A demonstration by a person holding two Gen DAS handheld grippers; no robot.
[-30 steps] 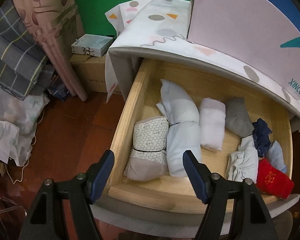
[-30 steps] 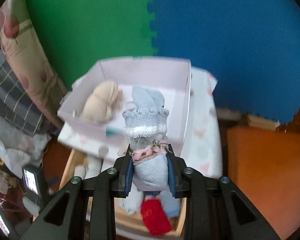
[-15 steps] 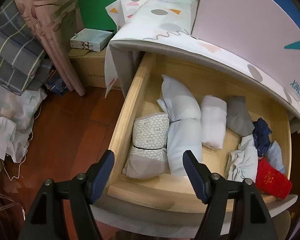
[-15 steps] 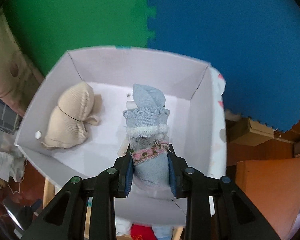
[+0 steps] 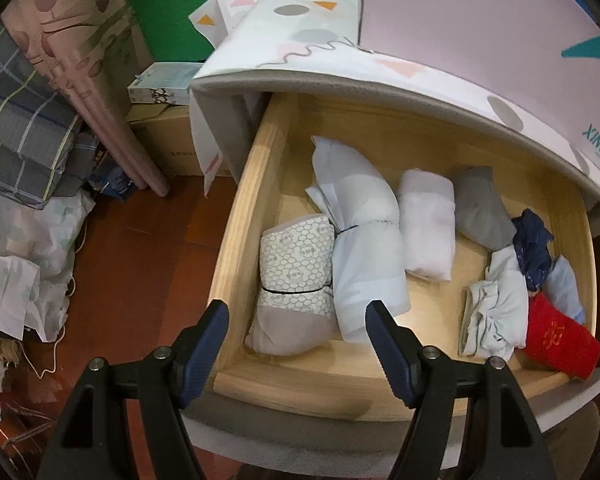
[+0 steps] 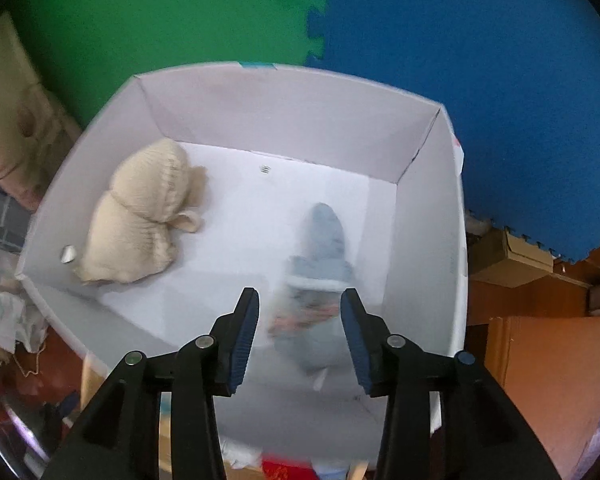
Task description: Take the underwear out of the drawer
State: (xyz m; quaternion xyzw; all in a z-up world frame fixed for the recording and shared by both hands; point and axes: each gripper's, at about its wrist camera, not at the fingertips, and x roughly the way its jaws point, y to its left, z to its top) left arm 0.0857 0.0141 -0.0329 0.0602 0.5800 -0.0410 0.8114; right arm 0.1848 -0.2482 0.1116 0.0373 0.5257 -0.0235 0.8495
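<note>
Underwear, a blurred blue-grey bundle [image 6: 320,276], lies loose between your right gripper [image 6: 300,336] pads, spread wide and gripping nothing, inside the white box [image 6: 424,248] beside a cream bundle [image 6: 140,216]. Your left gripper [image 5: 296,344] hangs open and empty above the drawer [image 5: 240,216], where several rolled bundles [image 5: 364,248] are left.

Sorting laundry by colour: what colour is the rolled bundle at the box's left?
Cream-beige ribbed knit bundle, clearest in the right wrist view.
</note>
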